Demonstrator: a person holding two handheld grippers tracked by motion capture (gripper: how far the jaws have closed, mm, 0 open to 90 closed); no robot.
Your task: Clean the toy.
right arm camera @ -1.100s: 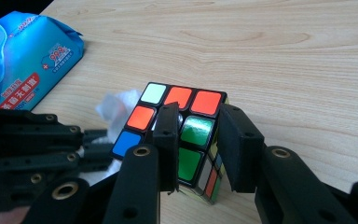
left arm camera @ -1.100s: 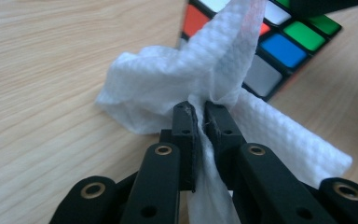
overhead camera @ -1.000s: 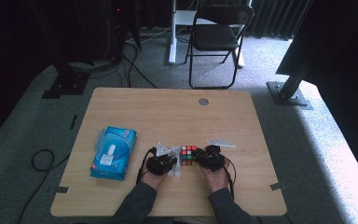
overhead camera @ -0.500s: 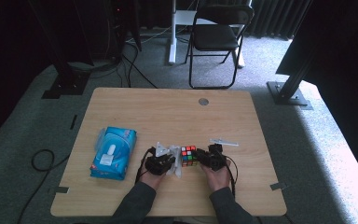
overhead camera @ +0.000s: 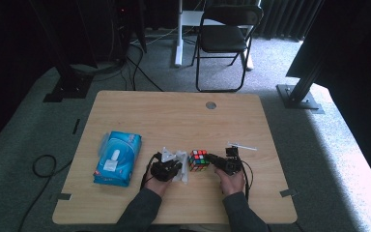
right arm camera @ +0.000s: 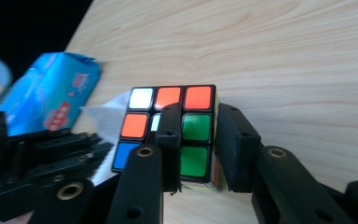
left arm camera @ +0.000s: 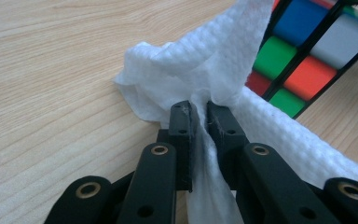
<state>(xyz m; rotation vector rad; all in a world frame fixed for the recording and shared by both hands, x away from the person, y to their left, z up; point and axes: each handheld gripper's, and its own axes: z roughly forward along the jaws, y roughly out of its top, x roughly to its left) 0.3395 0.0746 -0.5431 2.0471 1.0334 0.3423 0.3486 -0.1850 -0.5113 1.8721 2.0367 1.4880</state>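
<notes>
The right tongs point(overhead camera: 211, 158) have slid in, now pinching the cube's point(overhead camera: 199, 160) edge to steady it; the left tongs point(left arm camera: 199, 114), pinching a wipe point(left arm camera: 205, 65), rub its side.

Blue wipes pack point(overhead camera: 118, 157) flat on the wooden table point(overhead camera: 174, 116), left side. Round grommet point(overhead camera: 211, 105) near table's far edge. Black folding chair point(overhead camera: 224, 36) on the carpet behind.

A scrambled Rubik's cube point(overhead camera: 199, 160) stands at lower centre of the high view, a crumpled white wet wipe point(left arm camera: 200, 70) pressed against its left face.
</notes>
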